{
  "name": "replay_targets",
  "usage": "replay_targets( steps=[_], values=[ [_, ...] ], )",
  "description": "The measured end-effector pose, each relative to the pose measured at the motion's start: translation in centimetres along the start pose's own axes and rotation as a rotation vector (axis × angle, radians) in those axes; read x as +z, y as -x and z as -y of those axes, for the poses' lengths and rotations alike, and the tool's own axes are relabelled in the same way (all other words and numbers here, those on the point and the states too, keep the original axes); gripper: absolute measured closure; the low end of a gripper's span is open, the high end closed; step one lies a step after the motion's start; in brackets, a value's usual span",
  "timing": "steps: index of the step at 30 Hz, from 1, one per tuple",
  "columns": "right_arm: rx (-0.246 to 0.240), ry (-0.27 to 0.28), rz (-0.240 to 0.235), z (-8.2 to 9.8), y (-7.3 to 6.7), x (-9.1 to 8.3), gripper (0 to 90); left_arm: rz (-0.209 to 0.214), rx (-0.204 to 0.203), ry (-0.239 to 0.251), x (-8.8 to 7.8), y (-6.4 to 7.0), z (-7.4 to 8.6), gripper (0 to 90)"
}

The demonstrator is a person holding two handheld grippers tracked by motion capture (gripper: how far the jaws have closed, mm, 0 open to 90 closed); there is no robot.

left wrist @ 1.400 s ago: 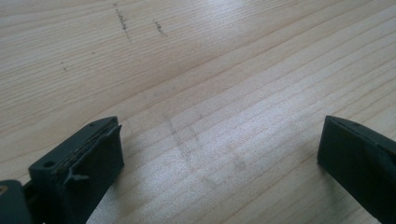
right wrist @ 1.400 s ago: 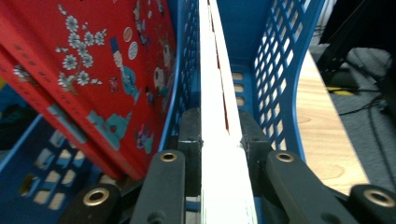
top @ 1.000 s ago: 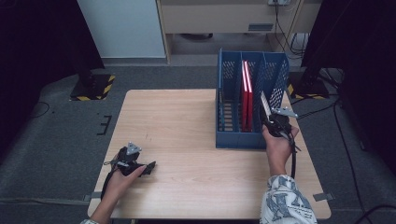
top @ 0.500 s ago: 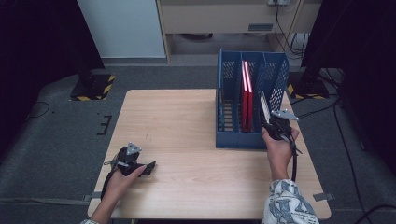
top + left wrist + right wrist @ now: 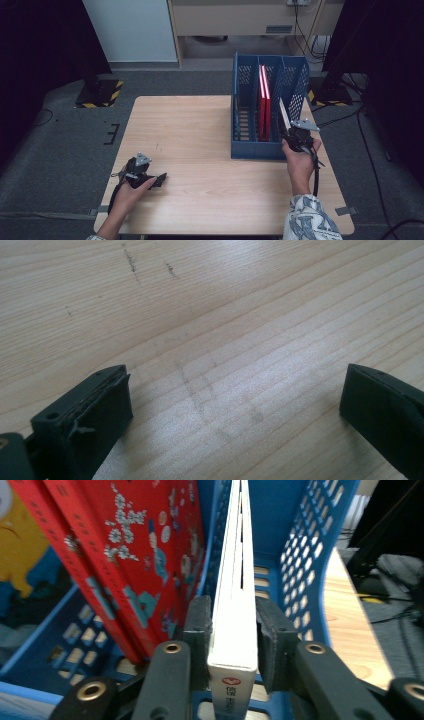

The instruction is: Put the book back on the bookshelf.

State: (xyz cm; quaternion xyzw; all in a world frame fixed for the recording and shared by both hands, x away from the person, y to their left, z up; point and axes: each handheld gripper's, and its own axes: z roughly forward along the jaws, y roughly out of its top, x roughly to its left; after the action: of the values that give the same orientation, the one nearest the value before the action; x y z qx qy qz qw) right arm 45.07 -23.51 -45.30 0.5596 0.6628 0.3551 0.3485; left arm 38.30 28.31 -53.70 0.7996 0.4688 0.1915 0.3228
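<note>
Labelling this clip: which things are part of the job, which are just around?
In the job:
white book, clamped by the right gripper
blue rack

Just around:
red books already in the rack
left gripper, idle on the table

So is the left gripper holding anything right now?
No, the left gripper has its jaws wide apart over the bare wooden table.

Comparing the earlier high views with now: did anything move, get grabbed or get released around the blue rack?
Almost nothing shifted. The right gripper has just been closing its jaws further on the white book it holds upright in the blue rack, in the compartment beside the red books. The left gripper rests open on the table as before; the rack and red books sit unchanged.
</note>
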Motion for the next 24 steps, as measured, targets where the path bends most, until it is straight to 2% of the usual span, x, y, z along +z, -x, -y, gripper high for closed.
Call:
replay_targets(
  steps=[6, 12, 16, 24],
  values=[
    [-0.018, -0.009, 0.028, -0.25, 0.34, 0.19, 74.5, 0.0, 0.0, 0.0, 0.0, 0.0, 0.0, 0.0],
    [-0.01, -0.004, 0.02, -0.2, 0.26, 0.24, 72.7, 0.0, 0.0, 0.0, 0.0, -0.01, 0.0, 0.0],
    [0.025, 0.009, -0.004, -0.15, 0.43, 0.06, 60.4, 0.0, 0.0, 0.0, 0.0, 0.0, 0.0, 0.0],
    [0.05, 0.032, -0.037, -0.11, 0.83, -0.36, 49.3, 0.0, 0.0, 0.0, 0.0, 0.0, 0.0, 0.0]
  ],
)
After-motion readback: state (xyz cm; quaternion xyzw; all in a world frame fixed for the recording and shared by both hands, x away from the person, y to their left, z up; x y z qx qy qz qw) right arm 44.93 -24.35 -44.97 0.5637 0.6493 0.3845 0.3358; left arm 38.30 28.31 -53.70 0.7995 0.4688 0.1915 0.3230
